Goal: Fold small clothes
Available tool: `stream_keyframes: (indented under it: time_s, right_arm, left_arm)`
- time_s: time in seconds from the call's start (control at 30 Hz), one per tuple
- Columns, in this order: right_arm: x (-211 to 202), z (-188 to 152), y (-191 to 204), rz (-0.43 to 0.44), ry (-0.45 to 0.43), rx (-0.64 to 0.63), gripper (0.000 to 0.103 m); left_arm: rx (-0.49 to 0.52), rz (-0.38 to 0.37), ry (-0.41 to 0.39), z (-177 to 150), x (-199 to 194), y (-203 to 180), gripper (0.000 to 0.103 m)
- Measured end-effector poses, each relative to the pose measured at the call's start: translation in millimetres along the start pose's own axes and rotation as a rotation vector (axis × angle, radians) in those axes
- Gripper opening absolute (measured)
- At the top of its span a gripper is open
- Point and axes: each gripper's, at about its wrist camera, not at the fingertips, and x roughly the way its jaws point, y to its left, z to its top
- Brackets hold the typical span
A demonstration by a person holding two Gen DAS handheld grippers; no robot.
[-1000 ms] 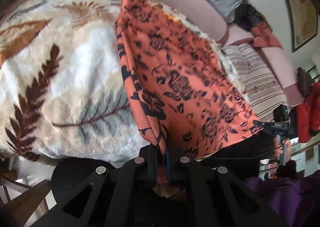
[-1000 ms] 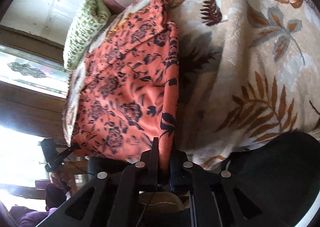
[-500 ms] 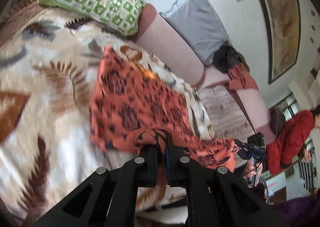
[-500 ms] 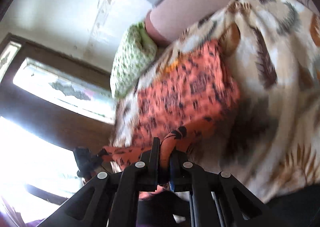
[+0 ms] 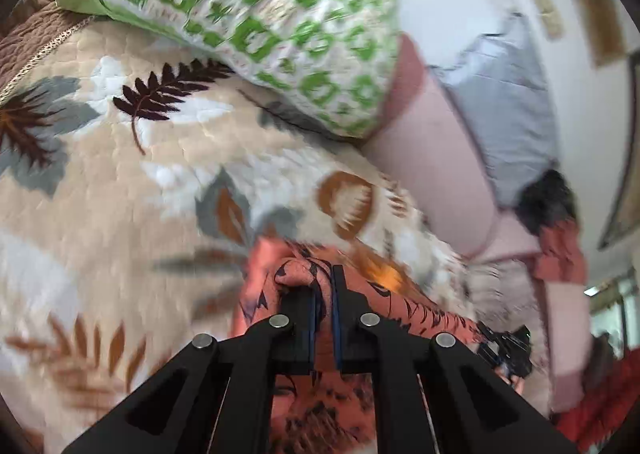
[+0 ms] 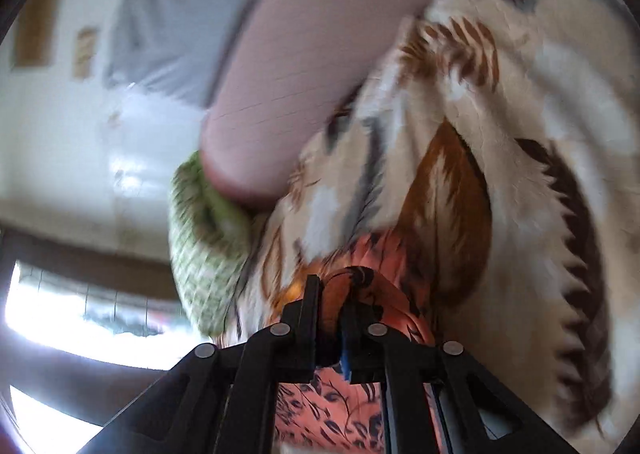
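- Since a second ago both grippers have carried their edge of the cloth [image 5: 372, 296] from the near side of the blanket [image 5: 100, 182] toward the sofa back; the flat orange spread that filled both views then is now bunched close to the jaws
- Half a second ago the green pillow [image 5: 248, 14] sat far off in the left view; now it fills the top of that view, and both current pictures are blurred
- Left gripper [image 5: 325, 294] has its jaws pressed together on a fold of the cloth, which bulges up over the left finger [image 5: 298, 314] and runs off to the right along the blanket
- Right gripper [image 6: 330, 296] is likewise clamped on the cloth; a dark-patterned orange hump sits between and above its fingers [image 6: 310, 306]
- More of the cloth hangs below the right gripper at the bottom of its view, orange with dark flowers
- In the left view the other gripper shows small at the right edge, at the far end of the cloth's stretched edge
- Blanket is cream with brown and grey leaf prints and covers the sofa seat; the cloth lies on it near the pink backrest [image 5: 436, 158]
- Pillow leans against the backrest at the left end of the sofa; in the right view it shows just left of the gripper [image 6: 204, 254]
- Grey cushion [image 5: 504, 106] stands above the backrest against the white wall
- A person in red [image 5: 600, 402] shows blurred at the lower right edge of the left view
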Motion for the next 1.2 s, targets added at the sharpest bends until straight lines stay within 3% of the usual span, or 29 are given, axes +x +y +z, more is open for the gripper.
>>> stream_keyframes:
  time_s: [0.07, 0.13, 0.17, 0.2, 0.23, 0.3, 0.37, 0.4, 0.47, 0.6, 0.7, 0.77, 0.87, 0.97, 1.07, 1.13, 1.2]
  right_arm:
    - [18.8, 7.8, -19.1, -0.049, 0.001, 0.061, 0.018]
    - [19.8, 11.0, -30.4, -0.062, -0.030, 0.061, 0.040]
    - [14.0, 11.5, -38.2, -0.037, -0.051, 0.069, 0.068]
    - [5.7, 11.0, -43.2, -0.017, -0.085, 0.073, 0.077]
    - [-4.2, 10.1, -47.4, -0.004, -0.126, 0.075, 0.077]
    - [-30.9, 4.5, -48.3, 0.005, -0.209, 0.033, 0.077]
    - [-42.2, -2.5, -30.9, -0.006, -0.189, -0.069, 0.076]
    - [-43.2, -12.6, -14.8, -0.035, -0.161, -0.152, 0.074]
    - [-32.0, -38.4, 15.8, -0.107, -0.097, -0.308, 0.071]
    - [35.1, -117.7, 66.5, -0.175, 0.140, -0.562, 0.056]
    - [92.2, -175.7, 80.8, -0.227, 0.287, -0.669, 0.048]
    - [120.8, -201.6, 83.5, -0.268, 0.328, -0.730, 0.047]
    - [166.9, -203.7, 98.8, -0.341, 0.285, -0.795, 0.047]
    - [196.9, -168.1, 123.5, -0.378, 0.158, -0.790, 0.047]
    - [182.2, -133.4, 134.3, -0.332, 0.002, -0.688, 0.047]
    - [147.6, -122.6, 130.5, -0.270, -0.032, -0.663, 0.047]
    - [121.2, -122.5, 117.7, -0.282, -0.037, -0.684, 0.047]
  left_arm:
    - [-0.028, 0.046, 0.037, 1.6, 20.5, 7.1, 0.007]
    - [-0.038, 0.062, 0.017, -2.3, 23.4, 13.5, 0.014]
    - [-0.033, 0.043, 0.001, -3.4, 19.8, 15.7, 0.019]
    - [-0.033, 0.018, -0.031, -3.8, 11.8, 20.1, 0.022]
    - [-0.038, 0.012, -0.062, -4.3, 3.5, 23.4, 0.026]
    - [-0.054, 0.030, -0.166, -5.6, -22.3, 27.5, 0.056]
    - [-0.033, 0.029, -0.255, -13.2, -46.2, 22.5, 0.058]
    - [0.004, 0.034, -0.263, -18.0, -52.4, 14.5, 0.058]
    - [0.108, 0.039, -0.241, -33.1, -56.6, -5.2, 0.059]
    - [0.300, 0.085, -0.095, -92.4, -36.6, -43.1, 0.061]
    - [0.338, 0.136, -0.004, -131.1, -17.7, -45.2, 0.061]
    - [0.338, 0.156, 0.023, -143.6, -11.6, -40.7, 0.061]
    - [0.325, 0.194, 0.025, -147.4, -7.2, -30.0, 0.061]
    - [0.309, 0.232, 0.008, -130.7, -1.8, -25.9, 0.061]
    - [0.292, 0.254, -0.017, -104.7, -2.3, -31.3, 0.061]
    - [0.300, 0.251, -0.035, -85.5, 2.9, -38.7, 0.063]
    - [0.302, 0.257, -0.028, -67.0, 21.2, -44.9, 0.063]
